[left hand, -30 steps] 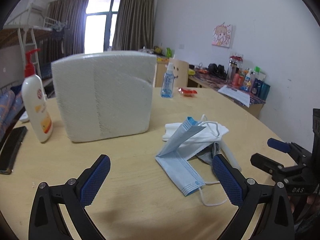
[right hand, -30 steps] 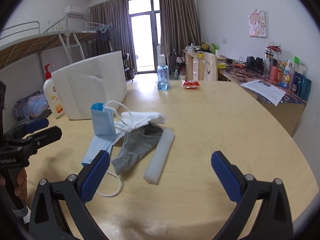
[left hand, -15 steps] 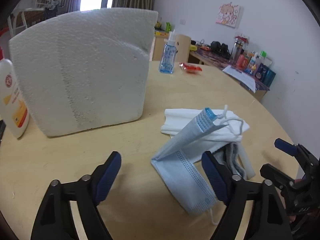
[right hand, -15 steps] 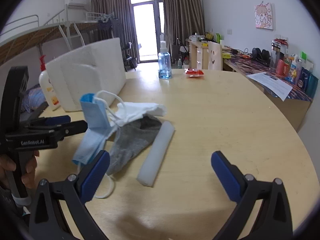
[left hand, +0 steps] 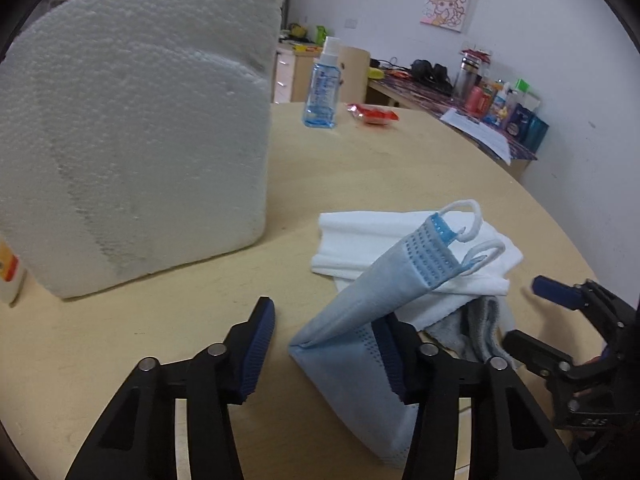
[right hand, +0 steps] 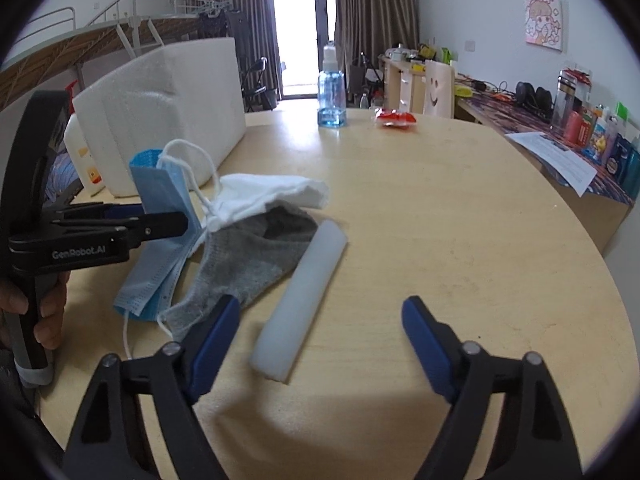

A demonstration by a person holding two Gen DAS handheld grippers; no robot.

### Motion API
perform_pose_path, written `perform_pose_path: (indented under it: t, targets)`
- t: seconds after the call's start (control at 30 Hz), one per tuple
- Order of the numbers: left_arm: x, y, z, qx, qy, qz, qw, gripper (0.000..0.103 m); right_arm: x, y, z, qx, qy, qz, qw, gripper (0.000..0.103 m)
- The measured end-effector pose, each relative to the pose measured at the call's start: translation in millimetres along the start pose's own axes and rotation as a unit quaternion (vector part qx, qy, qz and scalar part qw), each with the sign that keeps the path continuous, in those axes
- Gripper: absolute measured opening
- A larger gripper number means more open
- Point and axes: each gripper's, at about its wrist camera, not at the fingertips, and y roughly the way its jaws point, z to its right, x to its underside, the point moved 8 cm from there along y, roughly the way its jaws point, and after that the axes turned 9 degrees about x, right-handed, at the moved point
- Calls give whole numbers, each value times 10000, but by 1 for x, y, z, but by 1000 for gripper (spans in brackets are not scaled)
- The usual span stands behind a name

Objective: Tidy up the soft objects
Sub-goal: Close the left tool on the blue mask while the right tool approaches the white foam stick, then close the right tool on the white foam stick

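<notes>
- Plainly, the left gripper (left hand: 326, 344), jaws apart but closing around the blue mask (left hand: 360, 320), may drag its ear loop (right hand: 188, 168).
- The right gripper (right hand: 316, 332), apart and closing on nothing beside the mask, could snag the grey sock (right hand: 248, 256) rather than the foam stick (right hand: 300, 300).

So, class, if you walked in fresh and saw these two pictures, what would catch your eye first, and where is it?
First, the big white polystyrene foam block standing upright on the round pale wooden table. Next, the soft heap beside it: a folded light-blue face mask, a white cloth and a grey sock, with a white foam cylinder alongside. The left gripper is closing around the mask's fold; the right gripper is closing over the cylinder's near end.
</notes>
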Motion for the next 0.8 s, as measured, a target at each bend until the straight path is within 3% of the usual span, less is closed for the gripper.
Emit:
perform_pose_path:
  t: [0.23, 0.47, 0.8]
  targets:
    - [2, 2, 3, 294, -42, -98, 9995, 19, 1, 6, -3, -56, -68, -149, 9999, 66]
    - [2, 1, 7, 455, -31, -83, 9989, 14, 2, 10, -11, 15, -264, -288, 9992, 56]
    - [-4, -14, 8, 519, 20, 247, 9983, 14, 4, 7, -15, 48, -344, -404, 9986, 38]
